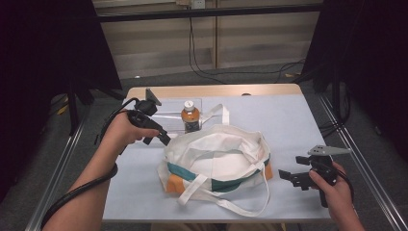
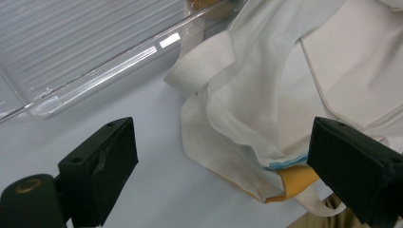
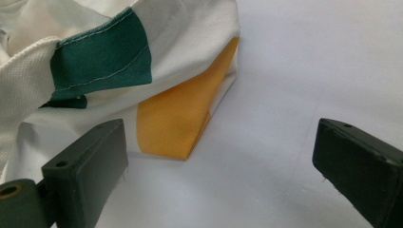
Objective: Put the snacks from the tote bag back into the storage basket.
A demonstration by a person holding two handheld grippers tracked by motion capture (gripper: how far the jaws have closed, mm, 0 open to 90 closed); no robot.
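One canvas bag (image 1: 216, 161) lies in the middle of the desk (image 1: 288, 120), slumped open with its mouth facing up. Its cloth is off-white, with a dark green band across the near side and orange patches at the two lower corners. Long white straps (image 1: 240, 204) loop loosely over its mouth and trail onto the desk in front of it. Behind the bag stands a bottle (image 1: 190, 117) of orange drink with a white cap, upright in a clear plastic tray (image 1: 168, 115).

In the high view, the left hand-held gripper (image 1: 163, 137) sits at the bag's far left rim. In the left gripper view, this hand-held gripper (image 2: 223, 171) has its jaws spread wide, straddling the bag's folded edge and an orange corner; they hold nothing, and whether the right jaw touches the cloth cannot be told.

The right hand-held gripper (image 1: 288, 177) hovers just beside the bag's right corner. In the right gripper view, this hand-held gripper (image 3: 221, 166) also has its jaws wide apart, empty, with bare desk between them and the orange corner near its left jaw.
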